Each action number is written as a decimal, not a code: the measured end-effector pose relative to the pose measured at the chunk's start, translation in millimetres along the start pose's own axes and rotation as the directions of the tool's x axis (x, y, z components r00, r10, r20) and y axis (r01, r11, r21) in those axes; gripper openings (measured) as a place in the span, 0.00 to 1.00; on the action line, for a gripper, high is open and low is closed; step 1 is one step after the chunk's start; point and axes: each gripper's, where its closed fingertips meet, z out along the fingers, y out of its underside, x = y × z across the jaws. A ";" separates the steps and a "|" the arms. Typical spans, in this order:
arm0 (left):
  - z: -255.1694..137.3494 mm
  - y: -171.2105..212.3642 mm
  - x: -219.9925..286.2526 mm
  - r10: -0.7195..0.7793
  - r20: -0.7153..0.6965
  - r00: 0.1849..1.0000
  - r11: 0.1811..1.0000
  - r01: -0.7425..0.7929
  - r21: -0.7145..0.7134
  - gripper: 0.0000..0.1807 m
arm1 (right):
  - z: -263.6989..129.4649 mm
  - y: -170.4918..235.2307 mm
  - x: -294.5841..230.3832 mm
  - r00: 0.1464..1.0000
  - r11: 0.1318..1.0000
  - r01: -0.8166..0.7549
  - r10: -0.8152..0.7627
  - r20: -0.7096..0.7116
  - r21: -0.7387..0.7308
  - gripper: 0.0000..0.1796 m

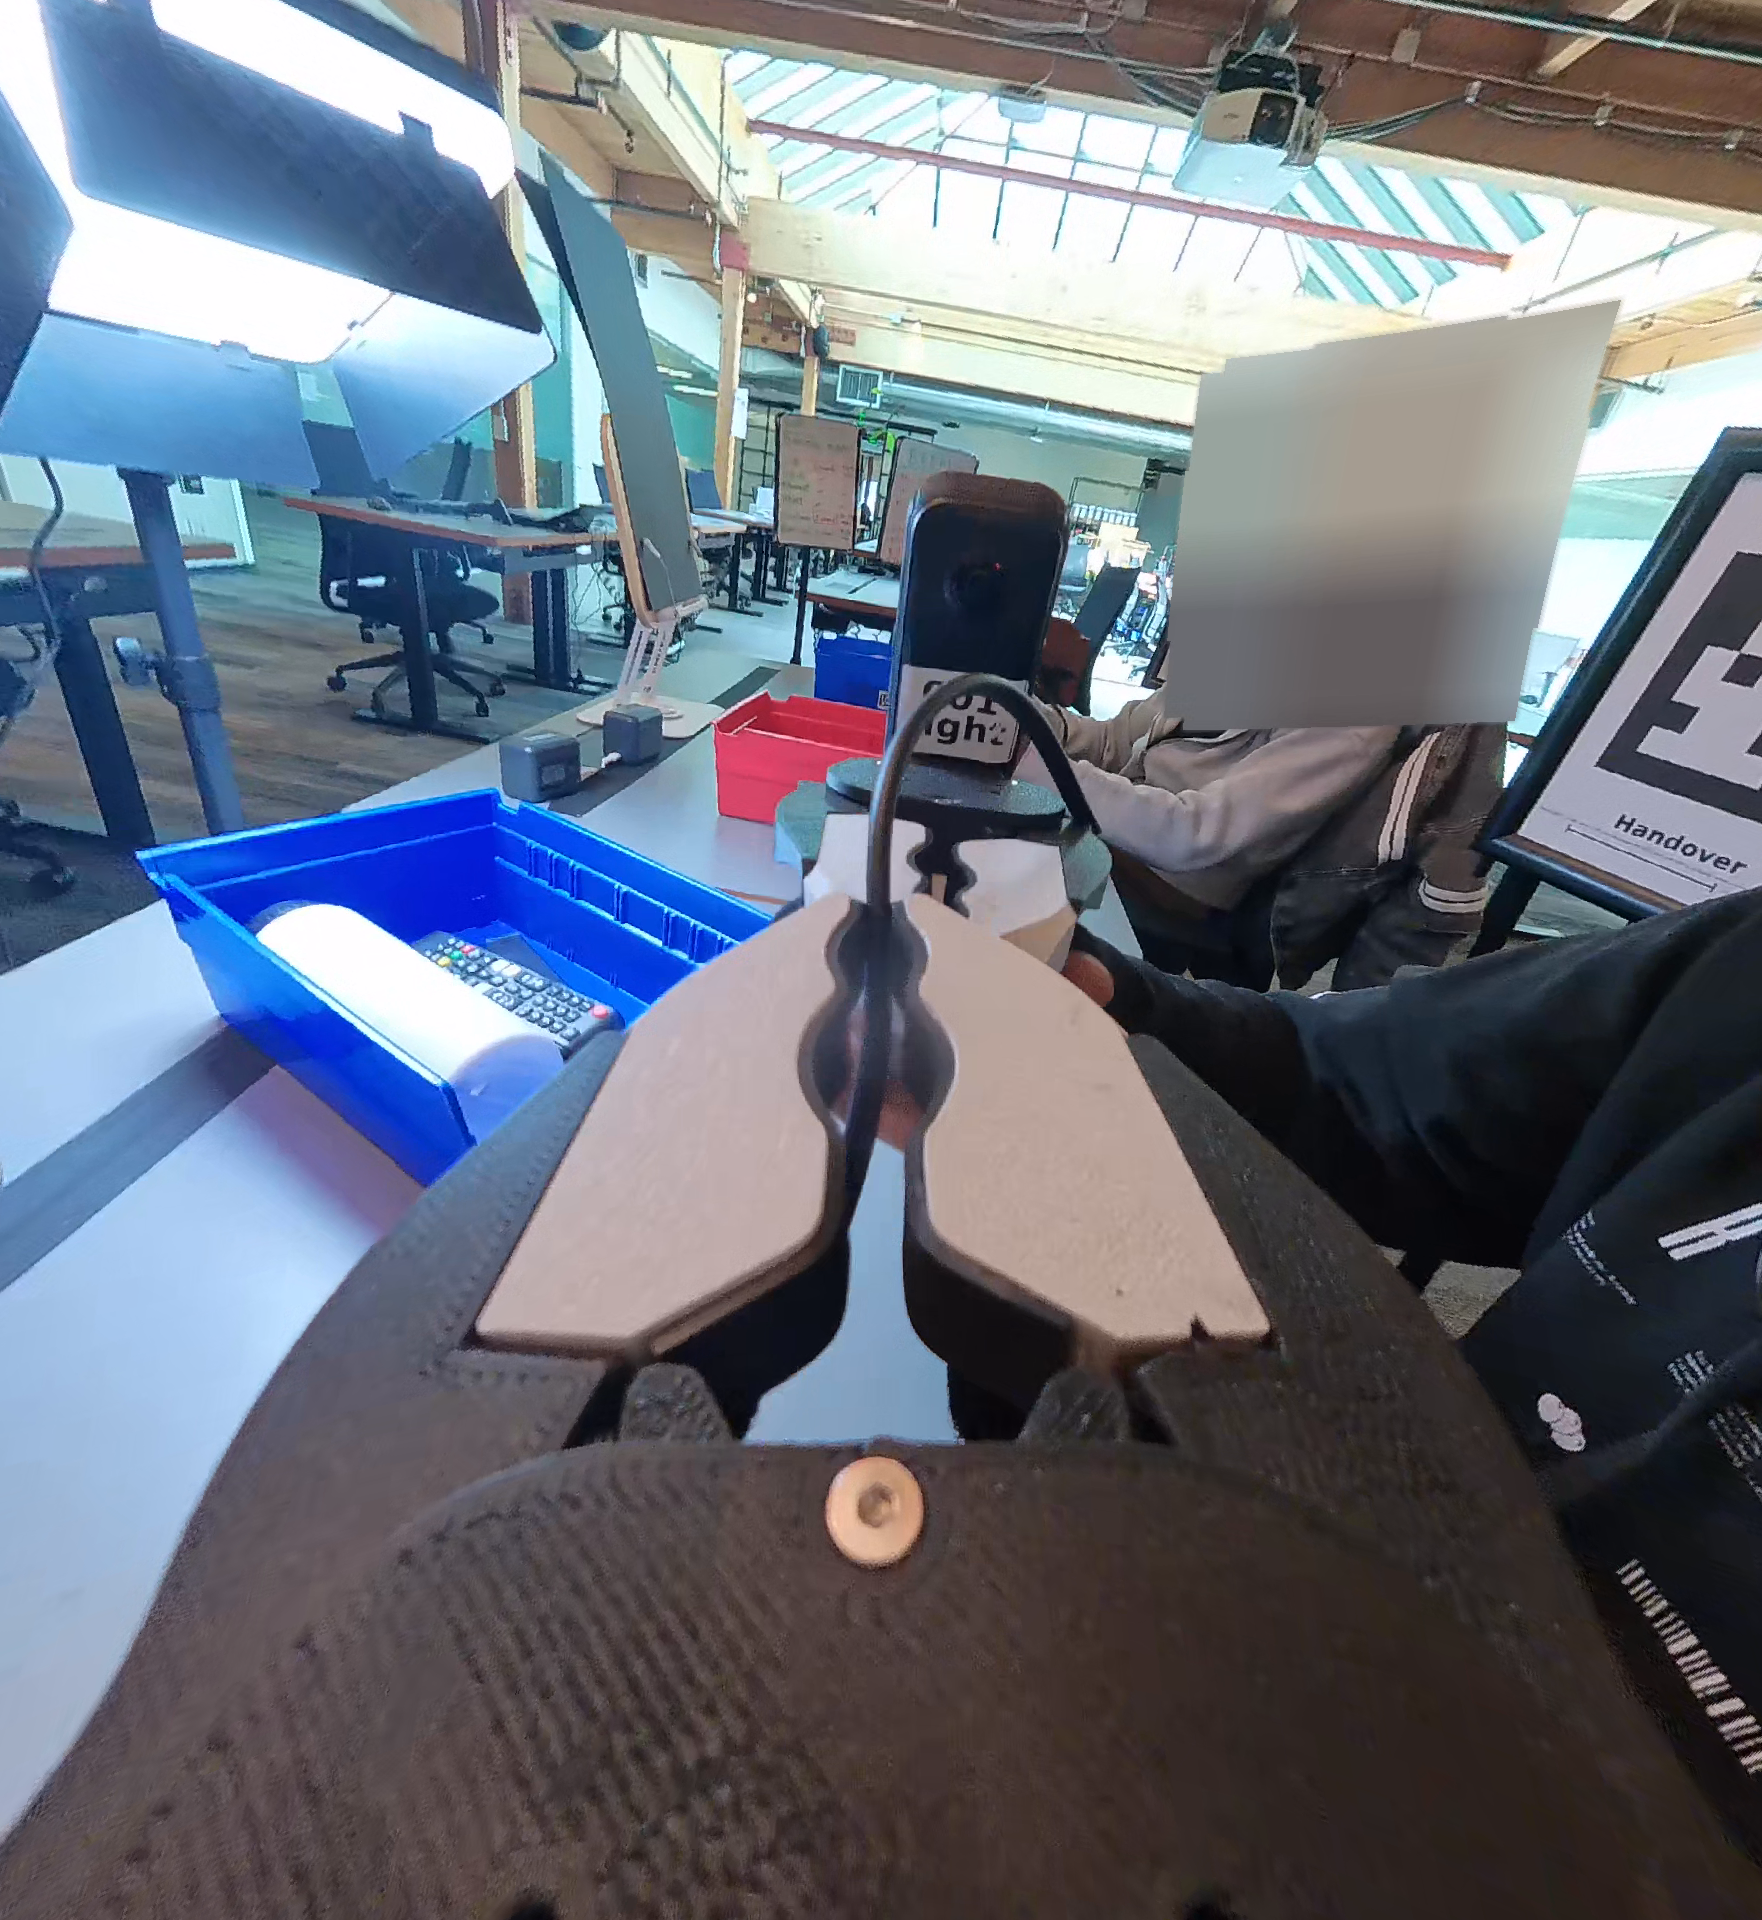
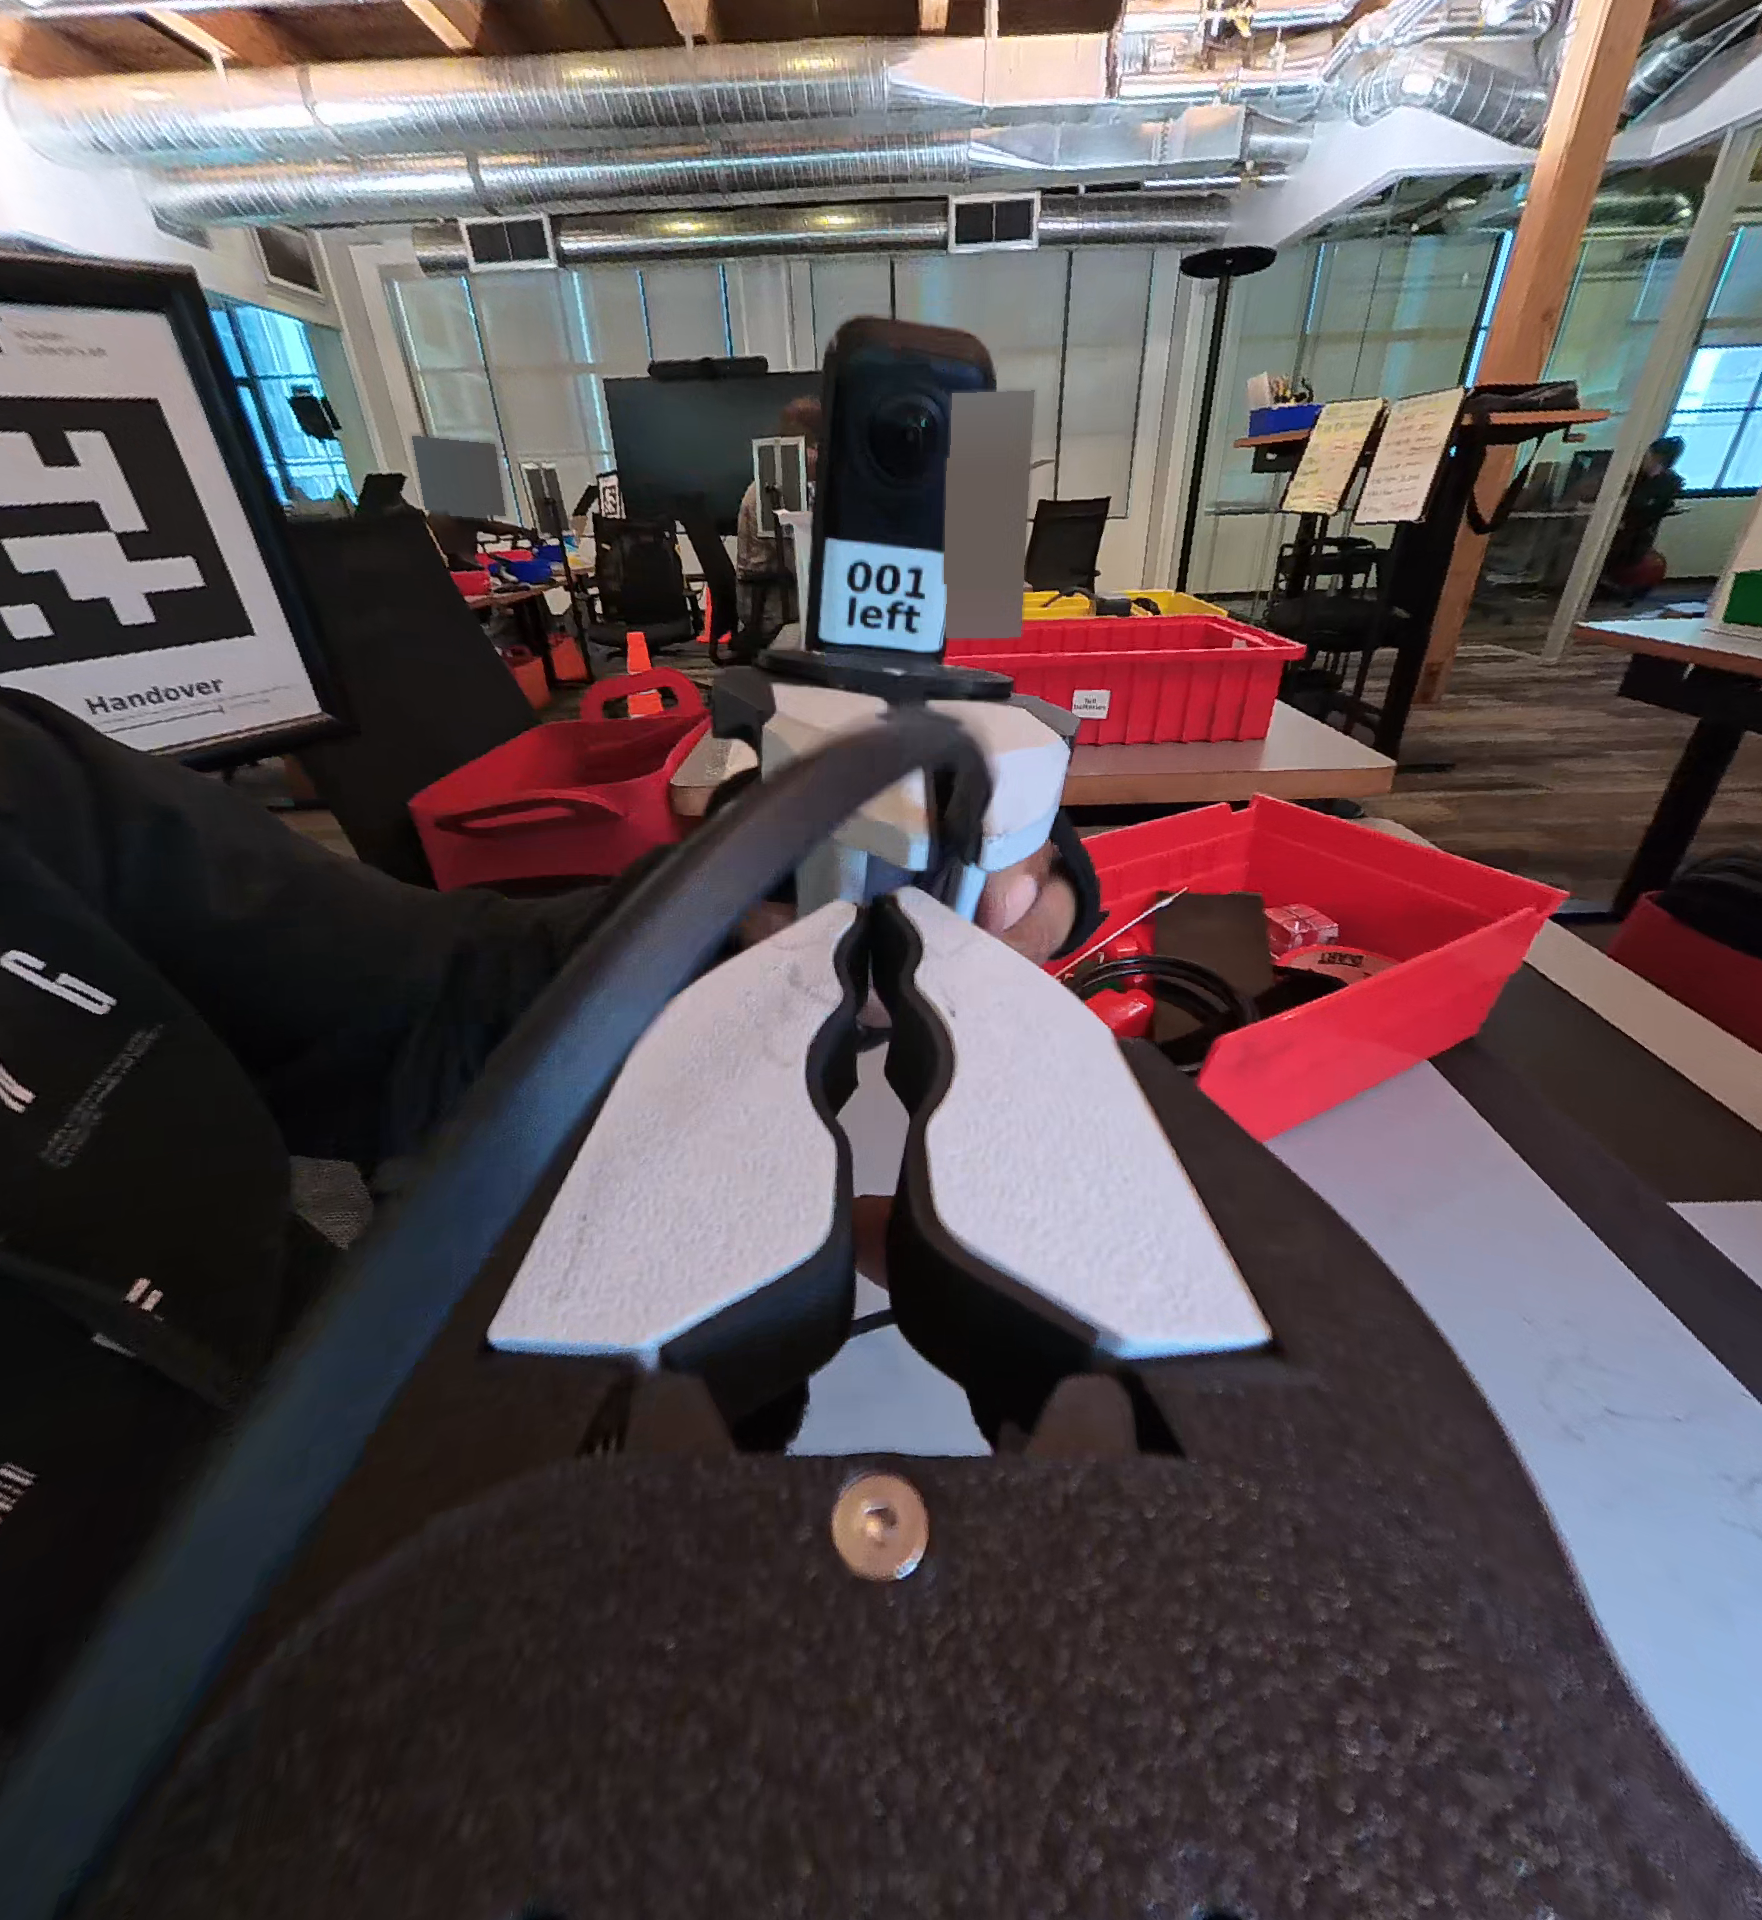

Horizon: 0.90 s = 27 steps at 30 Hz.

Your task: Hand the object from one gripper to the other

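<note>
A black cable (image 1: 963,688) is the object. My left gripper (image 1: 875,920) is shut on it; the cable runs between its white fingers (image 1: 690,1122), then loops up and over the facing right gripper (image 1: 944,883). In the right wrist view the same cable (image 2: 544,1049) runs from the left gripper's tips (image 2: 960,800) down past the left side of my right gripper (image 2: 872,925). The right gripper's jaws stand shut, tip to tip with the left gripper, and I see no cable between them. Both are held in the air above the table.
A blue bin (image 1: 586,873) with a white roll (image 1: 409,987) and a remote (image 1: 518,982) stands left on the grey table (image 1: 129,1299). A red bin (image 2: 1376,997) of small items stands right. Framed marker boards (image 1: 1729,707) (image 2: 77,520) stand behind. A black sleeve (image 1: 1479,1091) crosses in. The tips of both grippers are at nearly the same place.
</note>
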 end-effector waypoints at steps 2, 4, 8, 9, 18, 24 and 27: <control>-3.4 -4.6 4.6 0.004 -0.037 0.999 1.000 -0.004 0.023 0.06 | -2.5 -4.9 -2.2 1.000 1.000 0.007 -0.007 0.002 0.005 0.00; -6.3 -6.5 7.4 0.014 -0.060 0.998 1.000 -0.012 0.024 0.05 | -4.8 -10.9 -4.8 1.000 1.000 0.003 -0.003 0.015 0.028 0.00; -9.7 -2.6 3.5 0.069 -0.044 0.997 0.998 -0.069 0.001 0.03 | -5.6 -12.4 -4.7 1.000 0.999 -0.012 0.011 0.025 0.042 0.00; -10.4 -2.0 2.2 0.070 -0.043 0.997 0.998 -0.070 -0.001 0.01 | -5.6 -11.5 -3.9 1.000 0.999 -0.013 0.012 0.024 0.039 0.00; -12.9 38.6 -28.5 0.241 0.029 0.970 0.955 -0.231 -0.188 0.17 | -5.5 -8.7 -3.0 1.000 1.000 0.008 -0.008 0.016 0.015 0.00; -6.1 49.6 -35.6 0.261 0.064 0.963 0.942 -0.240 -0.233 0.01 | -14.3 -9.3 13.0 0.993 0.997 0.070 -0.072 -0.094 -0.031 0.00; -10.7 45.6 -43.1 0.288 0.119 0.950 0.935 -0.252 -0.248 0.01 | -25.4 4.1 34.5 0.966 0.979 0.132 -0.163 -0.200 -0.157 0.03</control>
